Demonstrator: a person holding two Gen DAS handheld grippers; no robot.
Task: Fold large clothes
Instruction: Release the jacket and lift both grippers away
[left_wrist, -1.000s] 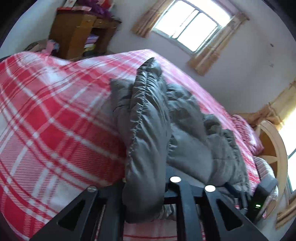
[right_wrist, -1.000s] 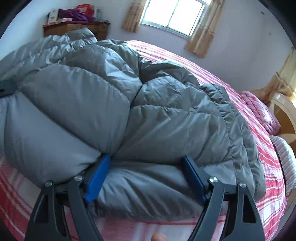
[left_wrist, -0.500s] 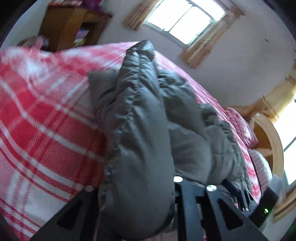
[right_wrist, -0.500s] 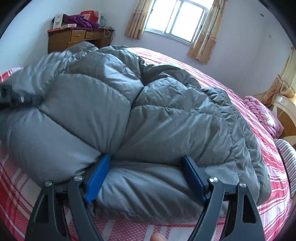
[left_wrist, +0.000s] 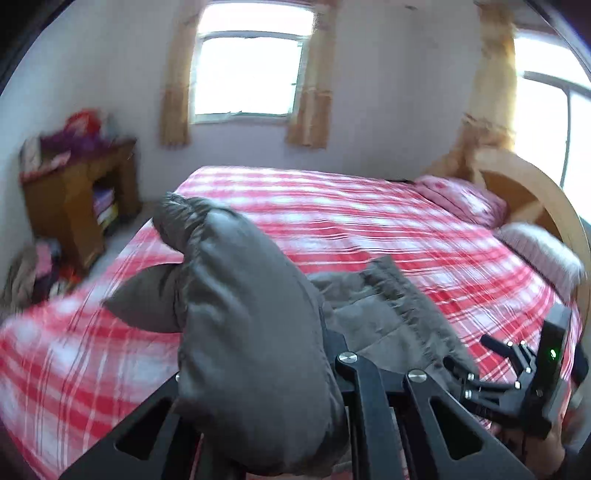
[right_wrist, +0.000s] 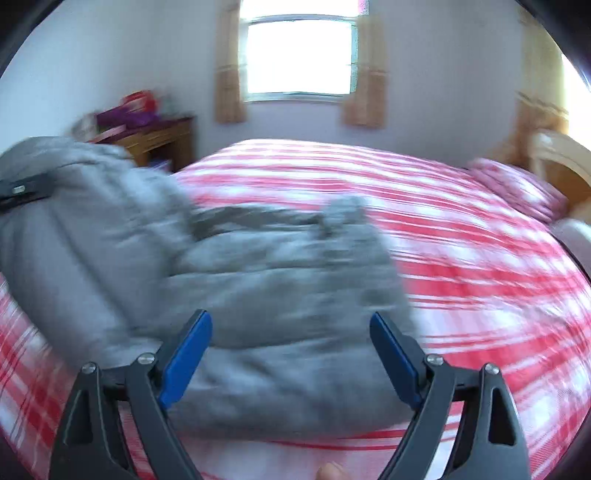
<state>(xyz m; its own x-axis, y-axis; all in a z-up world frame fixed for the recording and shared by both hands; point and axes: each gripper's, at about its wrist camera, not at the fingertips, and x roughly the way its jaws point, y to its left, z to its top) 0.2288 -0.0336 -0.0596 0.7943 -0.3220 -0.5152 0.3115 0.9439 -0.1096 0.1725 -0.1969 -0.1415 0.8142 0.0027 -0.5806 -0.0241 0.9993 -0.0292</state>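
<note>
A large grey padded jacket (right_wrist: 258, 295) lies on the red and white checked bed (right_wrist: 461, 258). My left gripper (left_wrist: 266, 406) is shut on a thick fold of the jacket (left_wrist: 251, 332), which bulges up between its jaws and hides the pads. My right gripper (right_wrist: 291, 354) is open, its blue pads (right_wrist: 184, 358) set wide over the jacket's near edge, gripping nothing. The right gripper also shows in the left wrist view (left_wrist: 517, 376) at the lower right. The left gripper also shows in the right wrist view (right_wrist: 22, 192) at the far left, on the jacket.
A wooden cabinet (left_wrist: 74, 206) with clutter on top stands at the left by the wall. Pink pillows (left_wrist: 461, 199) and a curved wooden headboard (left_wrist: 535, 206) are at the right. A curtained window (right_wrist: 299, 55) is in the far wall.
Both grippers have swung round and pulled back, so more of the bed and the far wall show. The jacket looks more bunched. The left grip holds; the right stays open.
</note>
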